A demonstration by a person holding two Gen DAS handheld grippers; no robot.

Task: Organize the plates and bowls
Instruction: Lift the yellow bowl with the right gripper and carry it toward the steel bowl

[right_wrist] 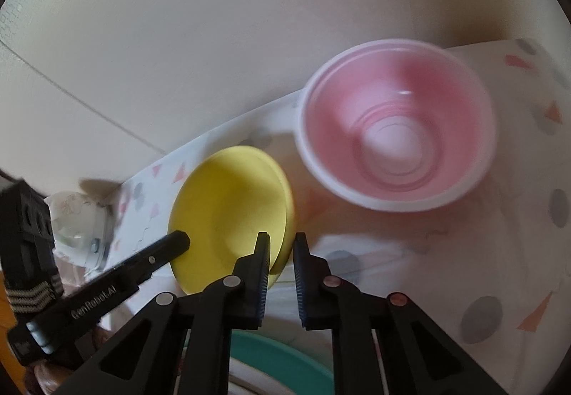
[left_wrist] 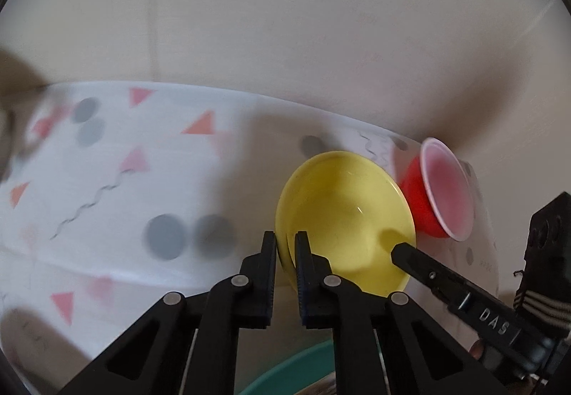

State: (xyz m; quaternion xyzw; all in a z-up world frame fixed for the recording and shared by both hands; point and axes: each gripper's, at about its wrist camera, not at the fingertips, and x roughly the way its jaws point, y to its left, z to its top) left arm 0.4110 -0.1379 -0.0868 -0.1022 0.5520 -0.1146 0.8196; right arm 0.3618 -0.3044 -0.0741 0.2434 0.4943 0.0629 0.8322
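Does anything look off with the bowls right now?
Nothing is spilled or broken. One oddity: both the left gripper and right gripper are clamped on opposite rims of the same yellow bowl. The red bowl is empty.

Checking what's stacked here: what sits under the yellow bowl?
A second yellow rim shows under the yellow bowl, so another is nested beneath. Below, a teal dish peeks out; the rest is covered.

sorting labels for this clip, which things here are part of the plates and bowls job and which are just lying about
Part of the job:
- yellow bowl, gripped at opposite rims by the left hand-held gripper and right hand-held gripper
- red bowl, pink inside
- teal plate, low edge

Lying about:
- patterned tablecloth
- clear object, too blurred to identify
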